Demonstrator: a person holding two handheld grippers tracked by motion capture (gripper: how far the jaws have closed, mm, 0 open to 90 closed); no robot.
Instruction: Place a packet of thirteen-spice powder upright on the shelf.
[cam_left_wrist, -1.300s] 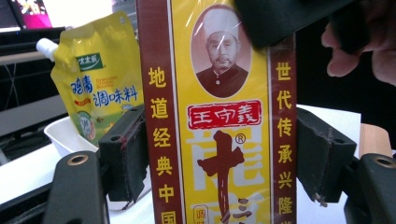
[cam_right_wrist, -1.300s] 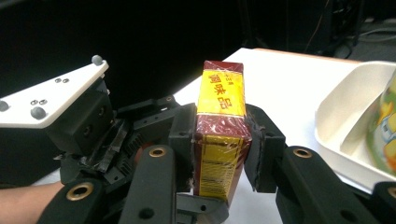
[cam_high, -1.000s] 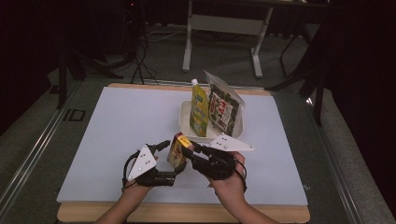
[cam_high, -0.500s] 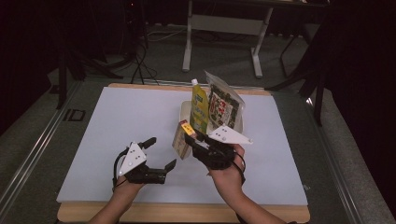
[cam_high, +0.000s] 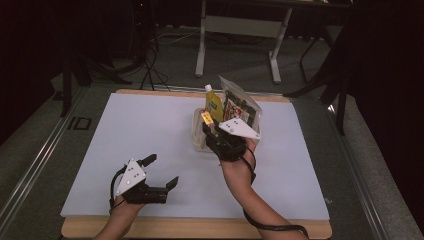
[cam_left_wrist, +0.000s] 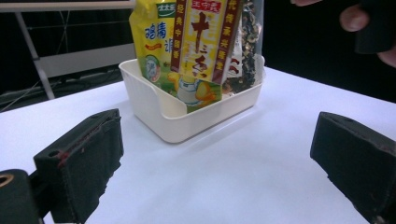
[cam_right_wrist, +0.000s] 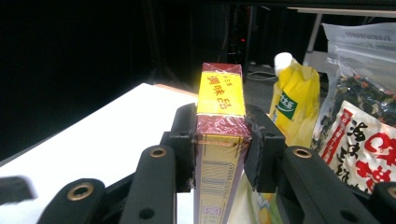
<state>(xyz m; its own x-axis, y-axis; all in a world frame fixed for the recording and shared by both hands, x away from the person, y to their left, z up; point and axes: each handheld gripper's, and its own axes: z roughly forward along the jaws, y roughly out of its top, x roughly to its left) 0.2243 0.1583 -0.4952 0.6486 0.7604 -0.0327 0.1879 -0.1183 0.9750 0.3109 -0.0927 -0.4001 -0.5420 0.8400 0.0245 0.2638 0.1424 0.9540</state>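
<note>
The right tool (cam_high: 210, 131) is clamped on a packet (cam_right_wrist: 219, 121), upright, at the near rim of the tub (cam_left_wrist: 154, 109) by the tabletop's far edge. The left tool (cam_high: 162, 172) gapes empty, well apart.

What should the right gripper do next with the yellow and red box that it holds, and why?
Probably lower the yellow and red box into the white plastic bin and then open. The right gripper clamps it above the bin, beside the yellow spouted pouch standing inside.
</note>
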